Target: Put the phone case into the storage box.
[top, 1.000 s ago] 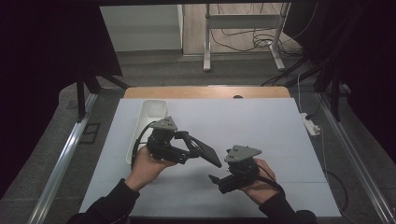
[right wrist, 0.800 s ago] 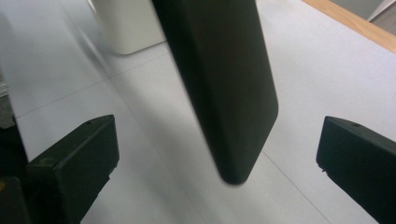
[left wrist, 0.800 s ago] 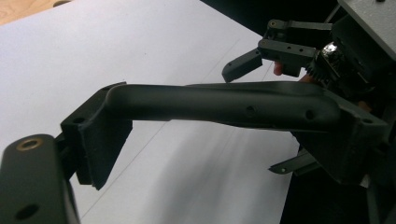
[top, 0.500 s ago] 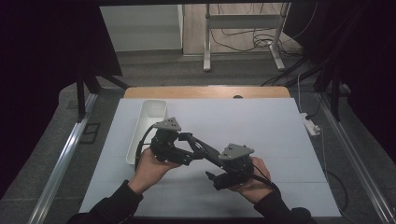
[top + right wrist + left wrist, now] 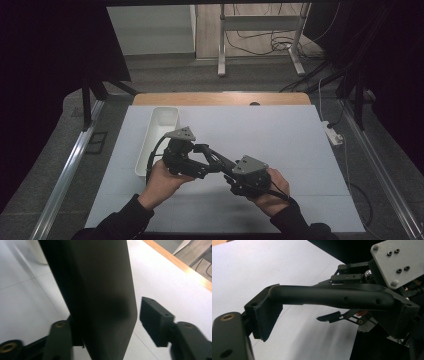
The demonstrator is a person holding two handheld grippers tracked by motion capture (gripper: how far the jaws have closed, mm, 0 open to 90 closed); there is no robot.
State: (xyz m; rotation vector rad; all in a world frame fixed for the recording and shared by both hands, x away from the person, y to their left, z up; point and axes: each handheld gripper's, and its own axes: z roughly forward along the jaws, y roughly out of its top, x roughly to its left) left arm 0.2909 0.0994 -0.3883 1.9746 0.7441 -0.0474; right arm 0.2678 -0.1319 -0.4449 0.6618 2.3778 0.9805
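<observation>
Our two grippers meet at the near middle of the counter (image 5: pixel 280 135), and they are the things in hand: nothing else is carried. In the high view our left gripper (image 5: pixel 220 162) points rightward from the left hand (image 5: pixel 162 180), and its long black fingers reach up against the front of our right gripper (image 5: pixel 231 176), held in the right hand (image 5: pixel 270 192). Each gripper carries a grey three-cornered plate on top.

In the left gripper view, one of the right gripper's fingers (image 5: pixel 332 296) lies crosswise in front of us, its padded tip at the left, just beside our own near finger, and the right gripper's grey plate (image 5: pixel 397 262) sits at the upper right. We cannot tell from this whether our left fingers are spread or pressed together.

In the right gripper view, our right fingers stand spread, and a broad dark finger (image 5: pixel 97 297) of the left gripper rises between them, hard against the left one and clear of the right pad (image 5: pixel 156 320).

Farther out, a white tray (image 5: pixel 159 130) lies lengthwise on the counter's left part, just behind the left hand. A wooden edge runs along the far side of the counter.
</observation>
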